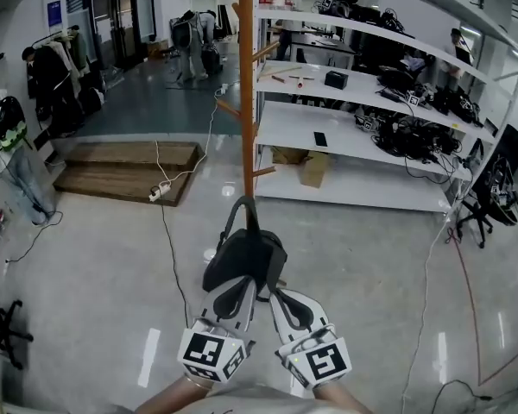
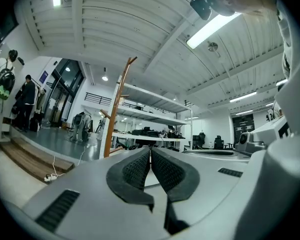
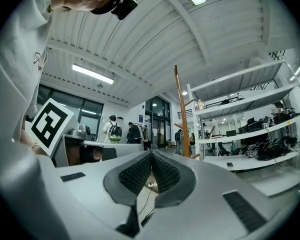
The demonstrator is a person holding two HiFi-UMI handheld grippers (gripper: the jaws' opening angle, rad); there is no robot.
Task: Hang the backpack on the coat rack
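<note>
Looking down from the head view, I see the backpack [image 1: 244,261] held off the floor on the near side of the coat rack [image 1: 247,102]. It is in line with the rack's wooden pole, and its top loop overlaps the foot of the pole. My left gripper [image 1: 244,285] and right gripper [image 1: 274,291] sit side by side on the near side of the bag, well short of the rack, with their tips tucked under its black fabric. In the left gripper view, the left gripper [image 2: 150,151] has its jaws pinched tight, ribbed pads meeting, and the rack [image 2: 115,114] rises to the left of them. The right gripper [image 3: 151,154] is pinched just as tight, with the rack [image 3: 180,114] to the right of its jaws. Neither gripper view shows any strap between the pads, but the bag hangs from both tips, so I read both as clamped on it; which part they grip I cannot tell. White shelves [image 1: 363,136] stand just right of the rack, and a low wooden platform [image 1: 129,166] lies to its left.
</note>
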